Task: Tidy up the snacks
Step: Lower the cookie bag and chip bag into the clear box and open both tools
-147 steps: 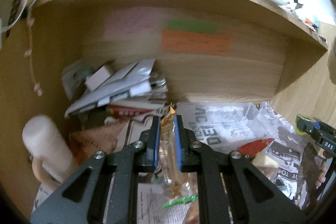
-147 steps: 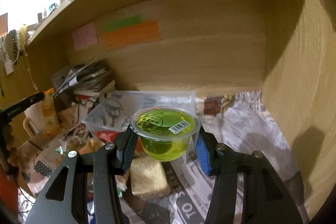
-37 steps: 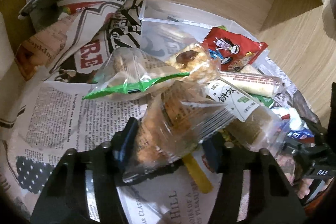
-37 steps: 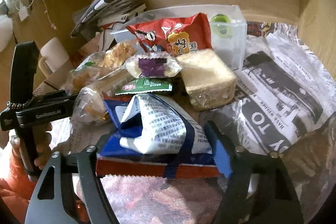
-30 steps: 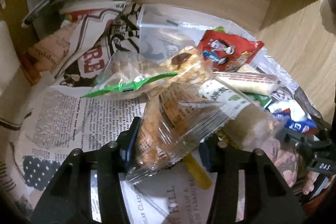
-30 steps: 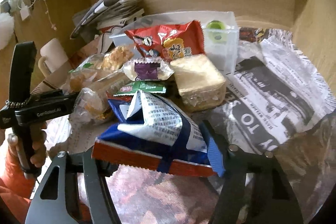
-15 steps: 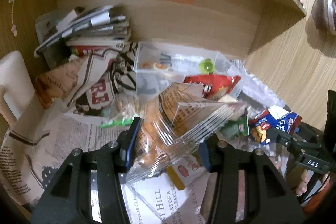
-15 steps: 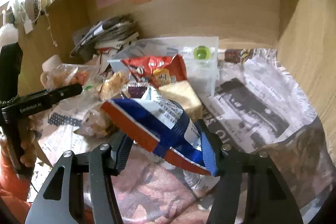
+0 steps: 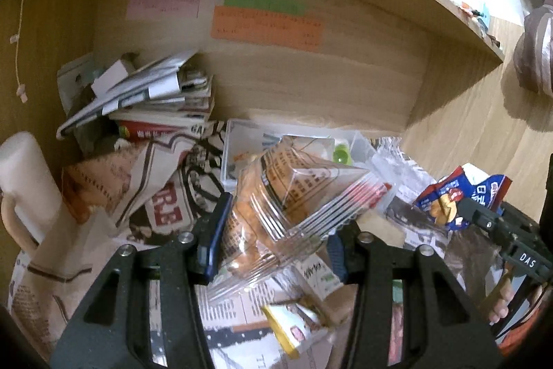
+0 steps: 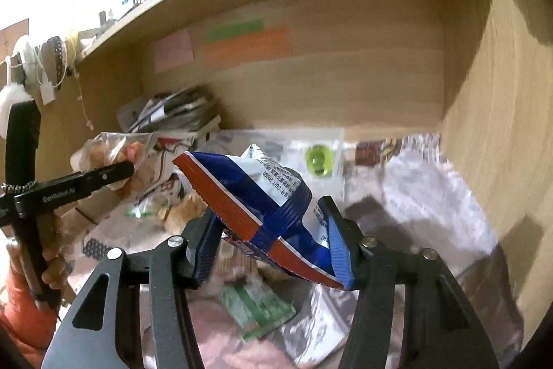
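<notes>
My left gripper is shut on a clear packet of golden pastry and holds it up above the newspaper-covered desk. My right gripper is shut on a blue, red and white snack bag, also lifted. A clear plastic box stands behind the pastry packet, with a green jelly cup inside. The left gripper and its packet show at the left of the right wrist view. The right gripper with the blue bag shows at the right of the left wrist view.
Loose snacks lie on the newspaper: a green packet and a small yellow-edged packet. A stack of magazines fills the back left corner. A cream mug stands at left. The wooden side wall is at right.
Both grippers have risen and tilted up with their snacks; the pile on the desk has dropped lower in view and the back wall with its sticky notes now fills the top.
</notes>
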Motion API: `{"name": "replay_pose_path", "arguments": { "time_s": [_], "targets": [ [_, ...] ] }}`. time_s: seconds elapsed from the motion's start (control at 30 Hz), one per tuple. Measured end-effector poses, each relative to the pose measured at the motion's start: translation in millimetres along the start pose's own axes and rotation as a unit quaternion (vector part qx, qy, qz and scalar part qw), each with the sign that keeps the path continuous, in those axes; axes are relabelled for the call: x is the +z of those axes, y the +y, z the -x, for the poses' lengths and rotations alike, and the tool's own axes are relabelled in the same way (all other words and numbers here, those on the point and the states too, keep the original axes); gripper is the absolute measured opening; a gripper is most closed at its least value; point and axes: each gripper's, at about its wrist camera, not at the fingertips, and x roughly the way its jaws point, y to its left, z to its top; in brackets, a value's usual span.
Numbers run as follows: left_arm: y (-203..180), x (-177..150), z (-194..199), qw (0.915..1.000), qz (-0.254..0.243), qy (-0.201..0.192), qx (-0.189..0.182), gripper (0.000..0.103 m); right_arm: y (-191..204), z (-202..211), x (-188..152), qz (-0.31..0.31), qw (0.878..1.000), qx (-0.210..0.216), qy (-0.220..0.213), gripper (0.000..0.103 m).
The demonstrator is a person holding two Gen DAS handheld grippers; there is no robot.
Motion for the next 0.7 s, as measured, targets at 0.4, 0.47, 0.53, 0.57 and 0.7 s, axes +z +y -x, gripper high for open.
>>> {"name": "replay_pose_path", "arguments": {
  "time_s": [0.4, 0.47, 0.53, 0.57, 0.7],
  "targets": [
    [1, 37, -34, 0.9999, -0.011, -0.002, 0.004, 0.049, 1, -28, 44, 0.028, 0.999, -0.002, -0.030, 0.052],
    [-2, 42, -40, 0.9999, -0.013, 0.000, 0.002, 0.049, 0, -37, 50, 0.029, 0.999, 0.001, -0.028, 0.052],
    [-4, 48, -47, 0.9999, -0.015, 0.002, -0.002, 0.049, -1, -45, 55, 0.028, 0.999, 0.005, -0.024, 0.052],
    [-5, 49, -50, 0.9999, -0.016, 0.002, -0.003, 0.049, -2, -49, 58, 0.027, 0.999, 0.009, -0.022, 0.052],
    [-11, 58, -65, 0.9996, -0.027, 0.006, 0.000, 0.049, -5, -66, 66, 0.026, 1.000, 0.013, -0.013, 0.052]
  ]
}}
